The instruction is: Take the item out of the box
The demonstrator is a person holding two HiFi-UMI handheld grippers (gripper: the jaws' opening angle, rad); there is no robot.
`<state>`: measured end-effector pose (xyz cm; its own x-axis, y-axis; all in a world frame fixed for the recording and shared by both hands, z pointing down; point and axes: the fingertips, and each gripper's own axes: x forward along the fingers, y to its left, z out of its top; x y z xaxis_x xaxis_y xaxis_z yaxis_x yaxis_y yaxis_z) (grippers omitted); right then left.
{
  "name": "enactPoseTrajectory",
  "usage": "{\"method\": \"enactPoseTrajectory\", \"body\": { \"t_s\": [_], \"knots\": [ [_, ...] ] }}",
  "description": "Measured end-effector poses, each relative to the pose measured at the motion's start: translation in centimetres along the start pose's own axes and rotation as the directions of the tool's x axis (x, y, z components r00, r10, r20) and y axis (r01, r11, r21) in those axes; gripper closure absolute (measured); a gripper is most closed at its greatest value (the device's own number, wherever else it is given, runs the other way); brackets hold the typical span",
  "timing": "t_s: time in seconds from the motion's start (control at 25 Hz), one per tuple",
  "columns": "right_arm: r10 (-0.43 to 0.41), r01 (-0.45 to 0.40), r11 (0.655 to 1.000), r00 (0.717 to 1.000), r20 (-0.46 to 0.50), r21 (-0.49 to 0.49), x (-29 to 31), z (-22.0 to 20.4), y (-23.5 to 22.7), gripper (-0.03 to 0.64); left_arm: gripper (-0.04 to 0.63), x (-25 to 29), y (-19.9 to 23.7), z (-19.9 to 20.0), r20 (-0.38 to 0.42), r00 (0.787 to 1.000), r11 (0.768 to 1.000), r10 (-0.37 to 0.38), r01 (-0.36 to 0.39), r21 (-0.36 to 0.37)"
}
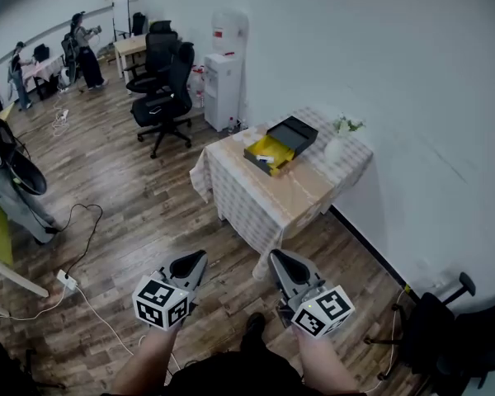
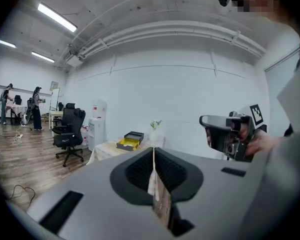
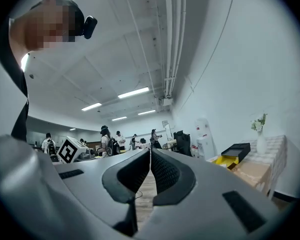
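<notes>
**Left tool** (image 1: pixel 195 260): lower centre-left of the head view, carried in a hand, marker cube nearest the camera, tip aimed up-frame. In the left gripper view its jaws are clenched together on a thin seam, with nothing between them

**Right tool** (image 1: pixel 280 259): lower centre-right of the head view, just beside the left tool, cube nearest the camera. In the right gripper view its jaws are clenched, pads meeting, nothing grasped

**Floor** (image 1: pixel 140 213): wood planks. A white cable (image 1: pixel 95 308) trails across the lower left of the frame

**Tabletop** (image 1: pixel 268 200): centre of the frame, against the white wall, draped in a checked cloth. Well apart from both tools

**Box** (image 1: pixel 295 134): on the upper half of the tabletop, open. The black part touches a yellow-lined part on its lower-left side

**Item** (image 1: pixel 263 159): a small pale spot inside the yellow-lined part of the box, too small to identify

**Vase** (image 1: pixel 336 147): white, upright, holding pale flowers. It stands near the box on its right, by the wall

**Water dispenser** (image 1: pixel 224 85): white, against the wall, upper centre

**Office chairs** (image 1: pixel 165 101): black, left of the dispenser

**People** (image 1: pixel 82 52): standing by desks, far upper left
</notes>
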<state>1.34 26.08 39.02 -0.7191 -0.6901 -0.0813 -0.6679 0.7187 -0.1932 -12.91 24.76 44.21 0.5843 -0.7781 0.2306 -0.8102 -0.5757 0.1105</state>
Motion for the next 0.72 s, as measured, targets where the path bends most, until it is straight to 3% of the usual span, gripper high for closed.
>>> {"method": "enactPoseTrajectory", "body": {
  "t_s": [0.28, 0.72],
  "knots": [
    [0.004, -0.003, 0.999, 0.999, -0.037, 0.037, 3.1, -0.8, -8.4, 0.578, 0.575, 7.6, 1.2, 1.8, 0.01, 1.0, 1.0, -0.003, 0.003, 0.002],
    [0.073, -0.067, 0.994, 0.995, -0.069, 0.091, 6.9, -1.0, -16.1, 0.578, 0.575, 16.7, 3.2, 3.7, -0.018, 1.0, 1.0, 0.019, -0.019, -0.011]
  ]
}}
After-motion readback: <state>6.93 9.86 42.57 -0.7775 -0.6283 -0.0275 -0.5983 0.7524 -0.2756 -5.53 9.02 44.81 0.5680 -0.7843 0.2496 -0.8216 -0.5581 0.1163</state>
